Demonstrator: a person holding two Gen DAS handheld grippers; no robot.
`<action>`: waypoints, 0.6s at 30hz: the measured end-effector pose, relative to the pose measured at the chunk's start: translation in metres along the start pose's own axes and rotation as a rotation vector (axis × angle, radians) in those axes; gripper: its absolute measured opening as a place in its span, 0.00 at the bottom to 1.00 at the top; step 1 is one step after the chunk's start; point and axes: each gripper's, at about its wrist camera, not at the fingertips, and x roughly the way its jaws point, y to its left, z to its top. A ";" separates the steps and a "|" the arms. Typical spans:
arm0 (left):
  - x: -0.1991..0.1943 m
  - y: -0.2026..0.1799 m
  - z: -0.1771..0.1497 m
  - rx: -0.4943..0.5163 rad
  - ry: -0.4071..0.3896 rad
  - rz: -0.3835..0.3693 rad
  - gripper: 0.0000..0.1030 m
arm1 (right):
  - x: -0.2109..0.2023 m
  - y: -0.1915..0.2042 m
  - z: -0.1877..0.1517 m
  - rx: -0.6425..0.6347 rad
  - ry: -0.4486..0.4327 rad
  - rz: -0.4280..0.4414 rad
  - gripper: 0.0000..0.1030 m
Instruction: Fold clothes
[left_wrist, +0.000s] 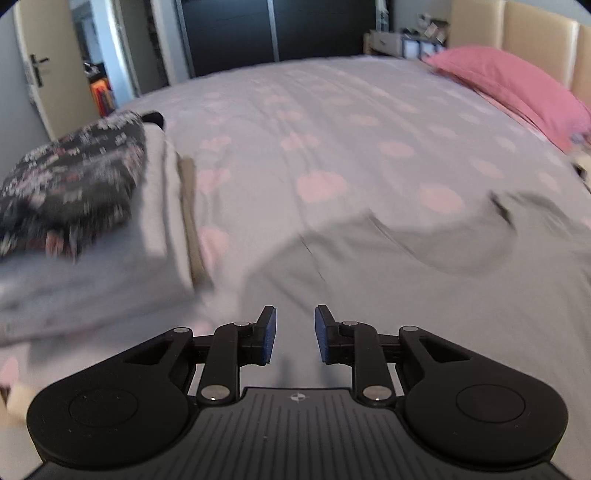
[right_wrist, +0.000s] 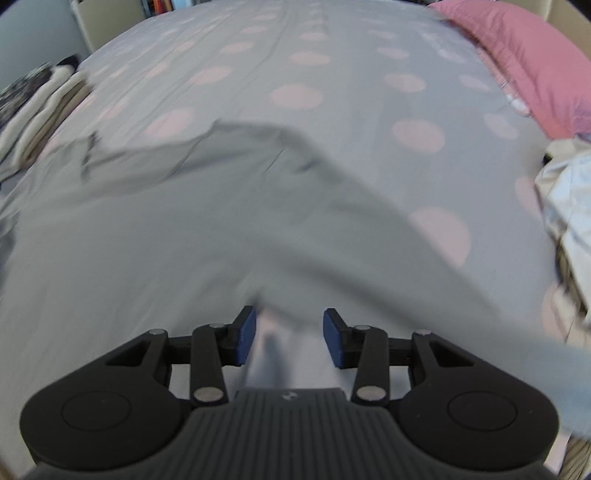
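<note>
Grey bedding with pink dots (left_wrist: 332, 122) covers the bed, with a pink pillow (left_wrist: 517, 85) at its far right. Spread on it lies a grey garment (right_wrist: 184, 229) — blurred, wrinkled, its near edge just ahead of both grippers. At the left sits a stack of folded clothes (left_wrist: 110, 221) topped by a dark patterned piece. Left gripper (left_wrist: 294, 334) and right gripper (right_wrist: 289, 338) both hover with jaws spread — holding nothing.

bed (left_wrist: 332, 122) grey, pink dots | pink pillow (left_wrist: 517, 85) | dark wardrobe (left_wrist: 236, 33) | door (left_wrist: 40, 70) ajar
</note>
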 end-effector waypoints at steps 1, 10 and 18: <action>-0.007 -0.005 -0.009 0.005 0.016 -0.015 0.20 | -0.004 0.006 -0.009 -0.005 0.014 0.014 0.42; -0.070 -0.041 -0.092 0.013 0.158 -0.142 0.41 | -0.025 0.049 -0.098 -0.048 0.164 0.087 0.42; -0.102 -0.062 -0.151 -0.005 0.342 -0.127 0.41 | -0.043 0.067 -0.152 -0.075 0.247 0.085 0.43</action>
